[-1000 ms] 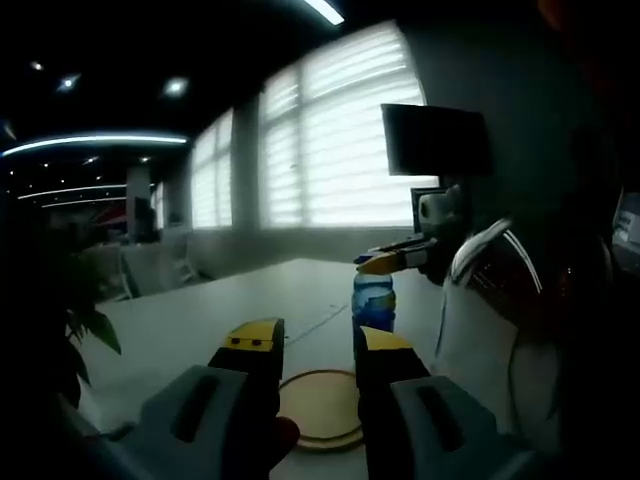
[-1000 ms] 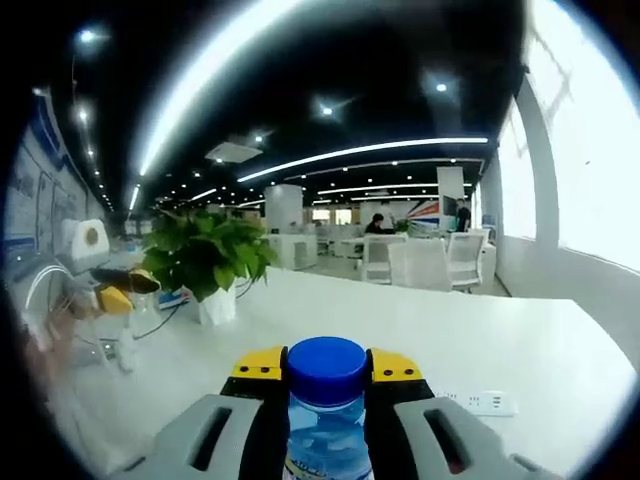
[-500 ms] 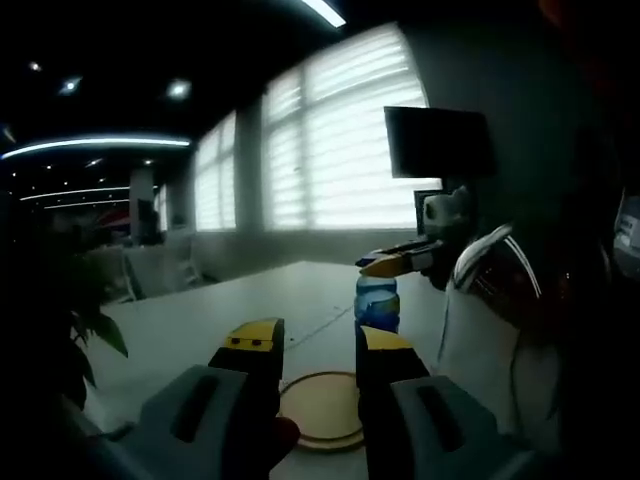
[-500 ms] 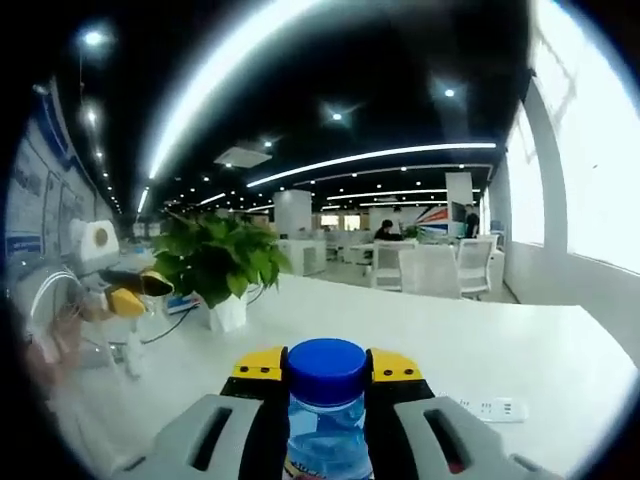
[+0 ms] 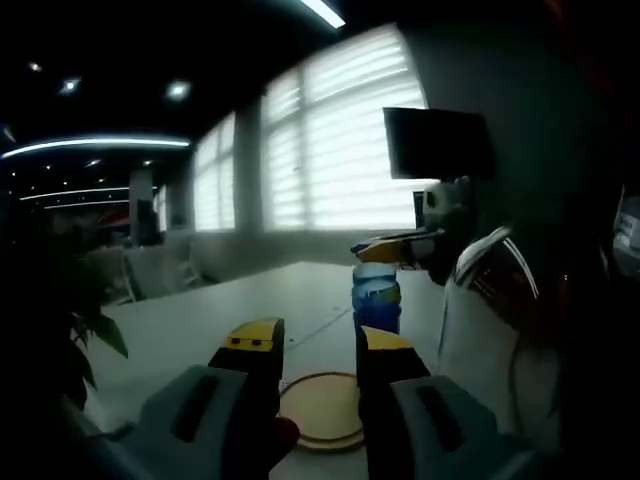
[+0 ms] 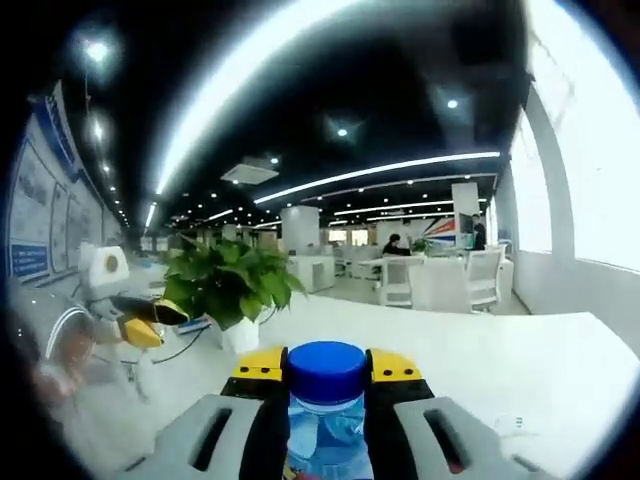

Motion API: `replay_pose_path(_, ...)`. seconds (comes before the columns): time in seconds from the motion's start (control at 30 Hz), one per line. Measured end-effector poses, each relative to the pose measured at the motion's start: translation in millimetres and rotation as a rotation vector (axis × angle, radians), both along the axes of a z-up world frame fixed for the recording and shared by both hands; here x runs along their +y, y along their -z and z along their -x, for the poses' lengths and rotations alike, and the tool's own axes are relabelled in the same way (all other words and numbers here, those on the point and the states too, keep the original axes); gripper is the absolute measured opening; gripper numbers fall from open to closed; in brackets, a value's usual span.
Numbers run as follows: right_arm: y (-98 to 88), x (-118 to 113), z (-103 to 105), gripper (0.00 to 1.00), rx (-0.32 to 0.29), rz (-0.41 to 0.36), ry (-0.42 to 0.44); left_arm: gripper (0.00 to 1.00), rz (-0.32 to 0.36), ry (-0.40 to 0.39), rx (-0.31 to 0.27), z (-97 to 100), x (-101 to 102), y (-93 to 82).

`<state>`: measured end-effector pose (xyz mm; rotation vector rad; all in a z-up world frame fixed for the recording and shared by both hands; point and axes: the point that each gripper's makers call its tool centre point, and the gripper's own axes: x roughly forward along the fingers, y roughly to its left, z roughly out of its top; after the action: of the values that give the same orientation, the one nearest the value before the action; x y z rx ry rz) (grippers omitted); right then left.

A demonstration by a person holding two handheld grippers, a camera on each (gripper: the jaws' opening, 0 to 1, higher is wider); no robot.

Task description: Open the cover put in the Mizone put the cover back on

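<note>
Right gripper (image 6: 325,365) clenched on the Mizone bottle (image 6: 326,432), yellow-tipped jaws pressed on either side just under the blue cap (image 6: 326,366), cap on the bottle. In the left gripper view the same bottle (image 5: 376,303) is held up above the white counter (image 5: 190,335), with the right gripper (image 5: 395,243) at its top, coming in from the right beside a person's white sleeve (image 5: 490,300). Left gripper (image 5: 312,340) released, jaws apart with nothing between them, hovering over a round flat wooden cover (image 5: 322,408) lying on the counter just past its tips. Whether the cover sits on something can't be told. In the right gripper view the left gripper (image 6: 140,320) shows at far left, near a potted green plant (image 6: 232,285) standing on the counter (image 6: 480,350). Office chairs and window blinds in the background
</note>
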<state>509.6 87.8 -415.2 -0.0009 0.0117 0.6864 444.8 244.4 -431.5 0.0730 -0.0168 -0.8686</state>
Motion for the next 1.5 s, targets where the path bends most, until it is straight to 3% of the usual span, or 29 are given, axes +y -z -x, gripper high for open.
replay_pose_path(0.17,-0.4,20.8,-1.9,0.21,-0.019,0.023,-0.042,0.21,0.007,-0.009,-0.010,0.7,4.4,-4.4)
replay_pose_path(0.6,17.5,58.9,-3.0,0.20,0.020,0.020,-0.136,0.21,0.007,-0.011,-0.016,1.5,5.8,-6.4)
replay_pose_path(0.8,14.0,66.1,-1.5,0.20,0.029,-0.036,-0.159,0.21,0.005,-0.016,-0.013,-0.7,7.8,-5.3)
replay_pose_path(0.93,11.1,77.0,-0.4,0.20,-0.011,-0.048,-0.175,0.21,0.006,-0.019,-0.013,-0.5,8.0,-5.2)
replay_pose_path(1.13,16.1,92.7,-0.9,0.20,-0.019,-0.083,-0.197,0.21,0.001,-0.020,-0.012,-0.9,8.3,-4.4)
replay_pose_path(1.27,18.2,93.5,-0.2,0.21,-0.060,-0.061,-0.185,0.21,0.000,-0.024,-0.012,-2.0,9.9,-4.4)
replay_pose_path(1.5,18.6,91.5,8.1,0.22,-0.063,-0.054,-0.220,0.21,-0.003,-0.022,-0.012,-1.5,10.3,-4.7)
